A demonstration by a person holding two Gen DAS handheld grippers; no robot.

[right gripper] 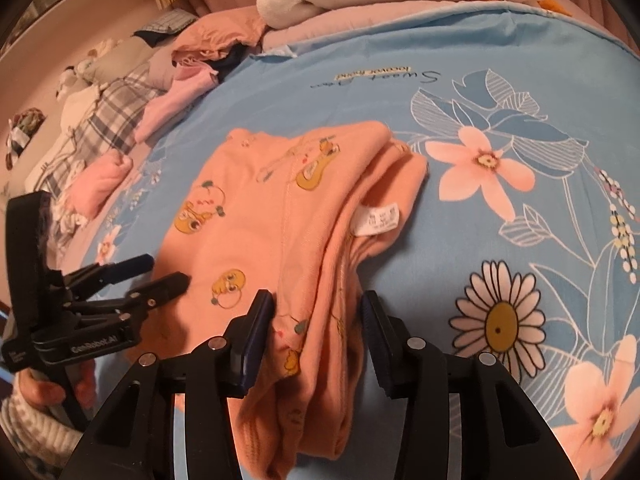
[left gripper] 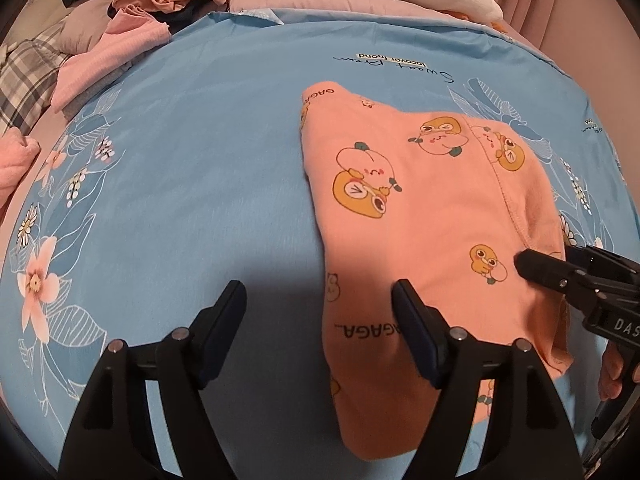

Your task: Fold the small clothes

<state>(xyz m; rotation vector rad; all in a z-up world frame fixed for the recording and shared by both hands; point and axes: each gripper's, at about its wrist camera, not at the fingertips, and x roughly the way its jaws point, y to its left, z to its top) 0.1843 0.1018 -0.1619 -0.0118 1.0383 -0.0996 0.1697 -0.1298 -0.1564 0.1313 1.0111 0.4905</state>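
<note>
Orange cotton printed with cartoon ducks and peaches makes up the small garment (left gripper: 420, 216), which is seen in the left wrist view lying folded on a blue floral bedsheet (left gripper: 192, 152), right of centre. A stitched seam runs down its right part, and the lettering "GAGA" is printed near two of its edges. The left gripper (left gripper: 320, 320) is held low over the sheet with its jaws spread wide; the right finger lies over the garment's near part, the left finger over bare sheet, and nothing is clamped. The right gripper (left gripper: 560, 264) enters from the right edge, its tips at the garment's right side; most of its body is cut off, so its state cannot be told from this view.

In the right wrist view, the garment (right gripper: 288, 240) is shown as several stacked layers, with a white care label (right gripper: 378, 220) at its right edge. The right gripper (right gripper: 316, 320) is held with jaws apart, astride the near end of the stacked fabric, not closed on it. The left gripper (right gripper: 160, 276) is seen at the left, fingers parted, one tip at the garment's left edge. A pile of pink clothes (right gripper: 108, 180) lies beyond, partly blurred.
</note>
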